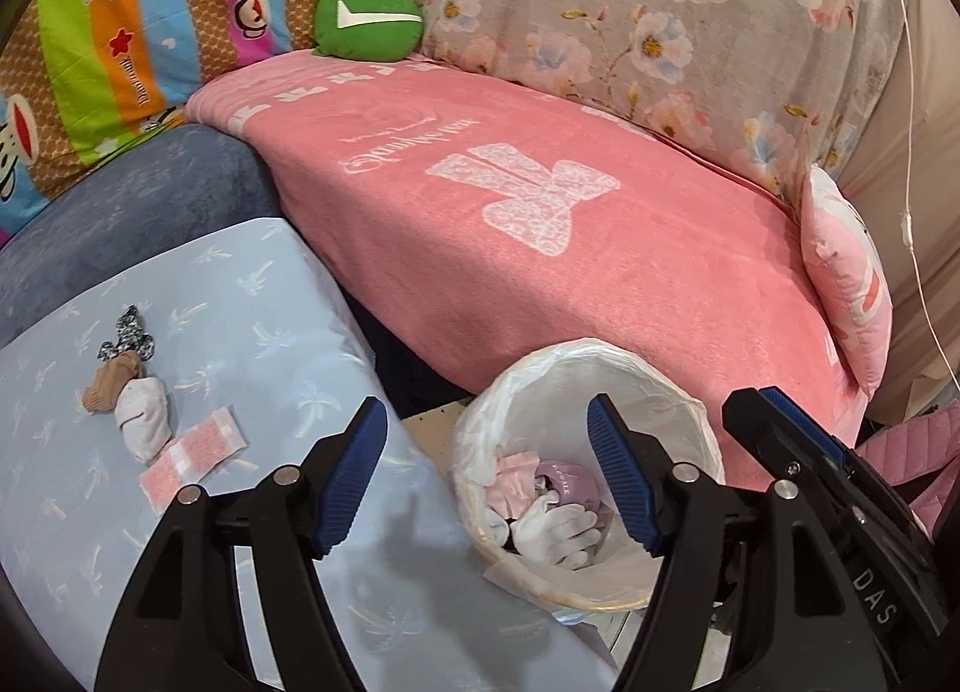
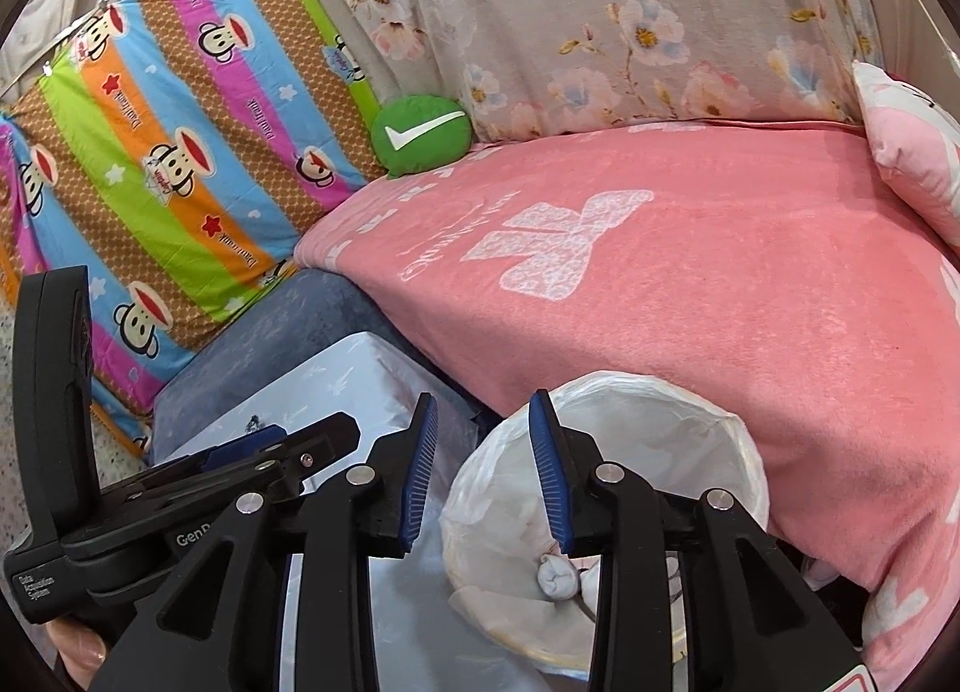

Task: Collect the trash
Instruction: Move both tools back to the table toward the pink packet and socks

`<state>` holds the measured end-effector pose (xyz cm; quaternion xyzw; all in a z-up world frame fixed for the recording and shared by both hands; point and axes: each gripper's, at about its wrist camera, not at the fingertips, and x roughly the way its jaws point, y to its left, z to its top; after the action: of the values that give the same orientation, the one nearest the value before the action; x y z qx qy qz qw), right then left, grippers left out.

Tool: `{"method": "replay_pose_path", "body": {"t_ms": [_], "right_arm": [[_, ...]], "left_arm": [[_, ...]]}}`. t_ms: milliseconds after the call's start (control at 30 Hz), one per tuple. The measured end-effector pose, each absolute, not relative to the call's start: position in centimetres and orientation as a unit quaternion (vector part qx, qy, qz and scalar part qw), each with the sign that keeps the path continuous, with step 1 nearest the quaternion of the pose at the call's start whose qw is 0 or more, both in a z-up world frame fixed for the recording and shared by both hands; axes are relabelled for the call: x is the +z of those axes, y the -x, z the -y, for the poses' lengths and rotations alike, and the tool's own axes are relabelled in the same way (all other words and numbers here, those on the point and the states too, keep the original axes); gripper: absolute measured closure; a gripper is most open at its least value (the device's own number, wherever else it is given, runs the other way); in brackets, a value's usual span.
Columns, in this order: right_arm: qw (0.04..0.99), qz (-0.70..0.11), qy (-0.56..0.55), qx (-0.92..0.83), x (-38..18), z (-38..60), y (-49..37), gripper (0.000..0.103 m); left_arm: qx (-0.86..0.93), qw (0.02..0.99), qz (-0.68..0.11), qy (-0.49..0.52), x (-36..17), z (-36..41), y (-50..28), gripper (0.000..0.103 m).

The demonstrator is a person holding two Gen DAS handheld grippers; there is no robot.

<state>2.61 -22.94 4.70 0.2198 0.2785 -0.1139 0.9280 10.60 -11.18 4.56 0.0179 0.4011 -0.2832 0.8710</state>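
Observation:
A round bin (image 1: 690, 410) with a white liner stands on the floor against the pink-covered sofa; inside lie white wads (image 1: 555, 530) and pink scraps (image 1: 516, 473). My left gripper (image 1: 489, 476) hangs over the bin's left rim, open, with nothing between its blue pads. On the pale blue cushion (image 1: 252, 296) to the left lie a black-and-white scrap (image 1: 129, 332), a tan piece (image 1: 105, 389), a white wad (image 1: 144, 416) and a pink-and-white packet (image 1: 195, 455). My right gripper (image 2: 485, 470) is open and empty above the bin (image 2: 738, 452), where a white wad (image 2: 555, 575) shows.
A pink blanket (image 1: 570, 248) covers the sofa seat, with a floral cover behind it, a green cushion (image 1: 366, 20) in the corner and a pink pillow (image 1: 852, 284) on the right. A striped cartoon cloth (image 2: 180, 164) hangs at the left. A hand (image 2: 78, 650) holds the left gripper's handle.

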Motion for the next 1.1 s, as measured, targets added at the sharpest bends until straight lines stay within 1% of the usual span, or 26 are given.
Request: {"method": "replay_pose_path", "body": {"t_ms": [100, 133, 200, 800, 933, 1100], "right_arm": [[0.928, -0.286, -0.215, -0.102, 4.5, 21.6, -3.3, 0.068], [0.928, -0.287, -0.214, -0.1, 4.5, 21.1, -3.4, 0.064], [0.929, -0.291, -0.209, -0.093, 4.4, 20.1, -3.9, 0.062], [0.928, -0.33, -0.168, -0.033, 3.5, 12.0, -7.8, 0.061], [0.927, -0.339, -0.16, -0.023, 3.0, 10.3, -8.5, 0.058], [0.925, -0.35, -0.149, -0.011, 2.5, 8.3, -9.6, 0.057]], "left_arm": [[-0.271, 0.874, -0.403, -0.011, 4.4, 10.0, -11.0, 0.036], [-0.267, 0.875, -0.403, -0.008, 4.3, 9.5, -11.2, 0.035], [-0.259, 0.877, -0.404, -0.002, 4.2, 8.5, -11.4, 0.035], [-0.199, 0.886, -0.417, 0.044, 2.8, 0.9, -13.5, 0.034], [-0.188, 0.885, -0.423, 0.054, 2.2, -0.7, -13.9, 0.034], [-0.176, 0.883, -0.43, 0.065, 1.4, -2.6, -14.4, 0.034]]}}
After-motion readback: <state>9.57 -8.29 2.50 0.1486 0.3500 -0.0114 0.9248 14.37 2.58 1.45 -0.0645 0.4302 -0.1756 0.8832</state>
